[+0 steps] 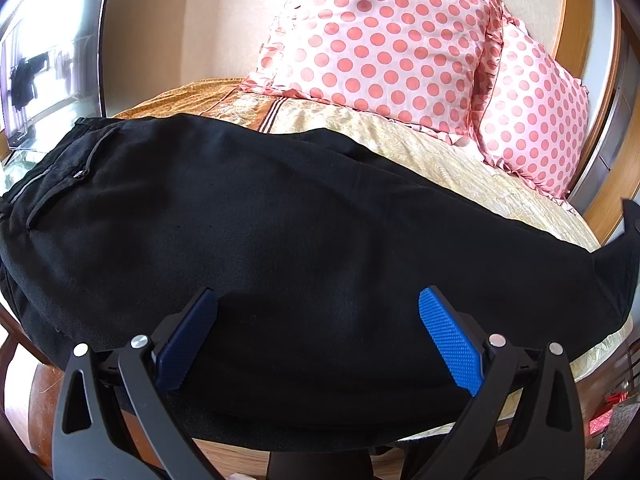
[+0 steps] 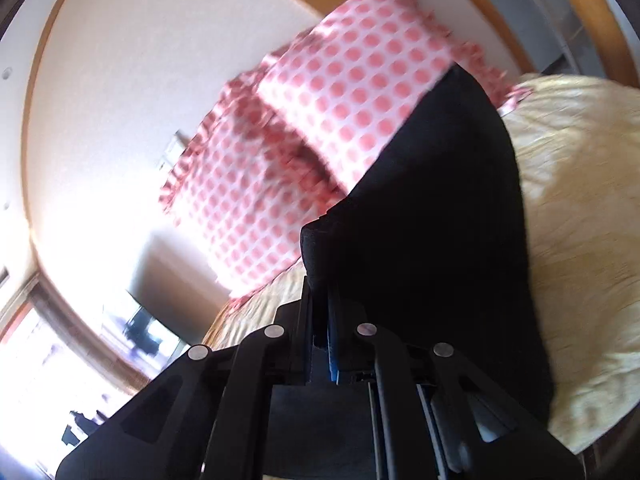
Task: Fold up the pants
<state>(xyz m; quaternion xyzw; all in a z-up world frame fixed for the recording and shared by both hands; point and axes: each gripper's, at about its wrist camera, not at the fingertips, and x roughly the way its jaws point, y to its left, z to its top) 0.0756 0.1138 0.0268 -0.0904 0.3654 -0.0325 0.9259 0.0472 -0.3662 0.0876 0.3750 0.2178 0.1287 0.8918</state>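
Note:
Black pants lie across the bed, waistband and a zipped pocket at the left, legs running right. My left gripper is open just above the pants' near edge, its blue pads apart and empty. In the right wrist view my right gripper is shut on a fold of the black pants and holds that end lifted off the bed; the view is tilted and blurred.
Two pink polka-dot pillows lean at the head of the bed on a yellow patterned bedspread. They also show in the right wrist view. A TV screen stands at the left. Wooden floor lies below the bed edge.

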